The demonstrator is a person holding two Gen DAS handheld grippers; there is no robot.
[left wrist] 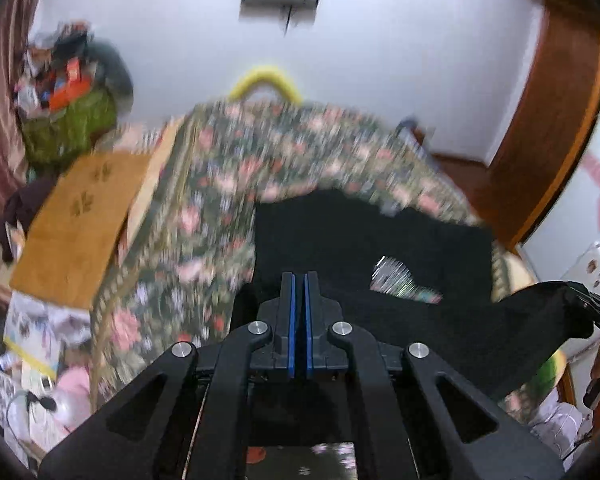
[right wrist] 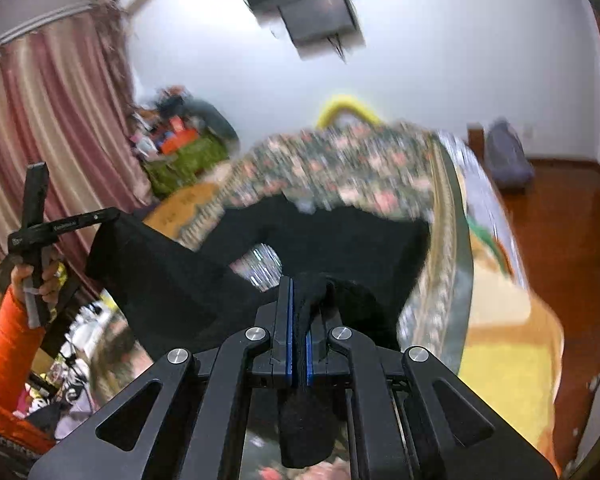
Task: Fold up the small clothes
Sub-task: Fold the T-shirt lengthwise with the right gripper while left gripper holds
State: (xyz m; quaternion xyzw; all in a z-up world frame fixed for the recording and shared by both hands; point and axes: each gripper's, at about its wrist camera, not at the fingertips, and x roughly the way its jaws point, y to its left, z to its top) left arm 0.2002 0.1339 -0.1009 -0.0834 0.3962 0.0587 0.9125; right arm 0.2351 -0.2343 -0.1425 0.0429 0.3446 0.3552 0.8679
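A small black garment [left wrist: 380,240] with a shiny print [left wrist: 400,278] hangs between my two grippers above a floral bedspread [left wrist: 228,168]. My left gripper [left wrist: 299,280] is shut on the garment's near edge. My right gripper [right wrist: 299,292] is shut on a bunched fold of the black garment [right wrist: 340,236], which pokes out between its fingers. In the right wrist view the left gripper [right wrist: 112,216] shows at the left, pinching a corner of the cloth, held by a hand in an orange sleeve. The right gripper [left wrist: 592,306] shows at the right edge of the left wrist view.
A wooden board [left wrist: 84,224] lies left of the bed. A green bag full of clutter [left wrist: 72,120] stands by the curtain [right wrist: 52,120]. A yellow hoop [left wrist: 266,80] sits behind the bed. A purple bag [right wrist: 506,156] rests on the wooden floor.
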